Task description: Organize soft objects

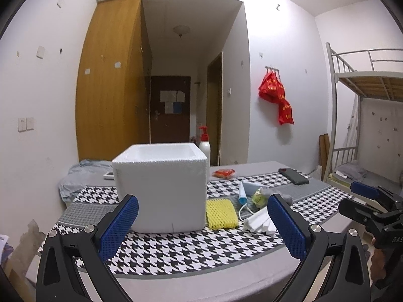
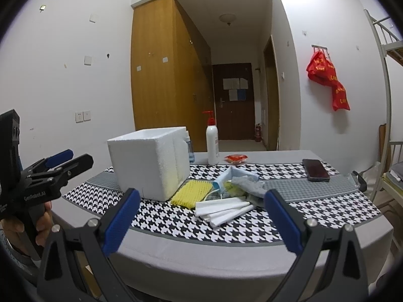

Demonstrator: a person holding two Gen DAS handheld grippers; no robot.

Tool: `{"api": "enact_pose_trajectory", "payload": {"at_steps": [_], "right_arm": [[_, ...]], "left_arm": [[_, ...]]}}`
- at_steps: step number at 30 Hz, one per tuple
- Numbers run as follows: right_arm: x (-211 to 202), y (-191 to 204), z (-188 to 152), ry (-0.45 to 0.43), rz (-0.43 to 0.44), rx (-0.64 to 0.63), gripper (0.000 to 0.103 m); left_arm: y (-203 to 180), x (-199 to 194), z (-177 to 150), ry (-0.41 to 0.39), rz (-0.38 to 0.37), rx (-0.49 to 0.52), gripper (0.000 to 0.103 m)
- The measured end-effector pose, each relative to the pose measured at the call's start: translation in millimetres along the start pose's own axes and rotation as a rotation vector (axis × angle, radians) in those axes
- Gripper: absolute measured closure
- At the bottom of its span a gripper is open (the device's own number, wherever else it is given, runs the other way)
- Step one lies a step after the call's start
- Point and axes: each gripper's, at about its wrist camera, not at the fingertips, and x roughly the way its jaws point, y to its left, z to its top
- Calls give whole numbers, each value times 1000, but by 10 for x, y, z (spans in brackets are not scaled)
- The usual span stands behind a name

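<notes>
Both tools, left tool (image 1: 202,222) and right tool (image 2: 202,216), spread, empty; approach yellow foam net (image 2: 191,193) low, pinch lightly, lift into foam box (image 2: 148,162).

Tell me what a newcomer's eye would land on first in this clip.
The white foam box stands open-topped on the houndstooth cloth, filling the middle of the left view. Right beside it lies a yellow foam net and a pile of white foam sheets. On the far wall hangs a red bag; both grippers are open and empty.
</notes>
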Motion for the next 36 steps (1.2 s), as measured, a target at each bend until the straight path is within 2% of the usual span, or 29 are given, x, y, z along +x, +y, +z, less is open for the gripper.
{"api": "enact_pose_trajectory", "payload": {"at_steps": [26, 36], "right_arm": [[9, 25, 7, -2, 3, -14, 3], [14, 25, 13, 3, -3, -15, 3]], "left_arm": [[-27, 23, 18, -15, 16, 48, 1], [-12, 18, 26, -13, 13, 27, 1]]}}
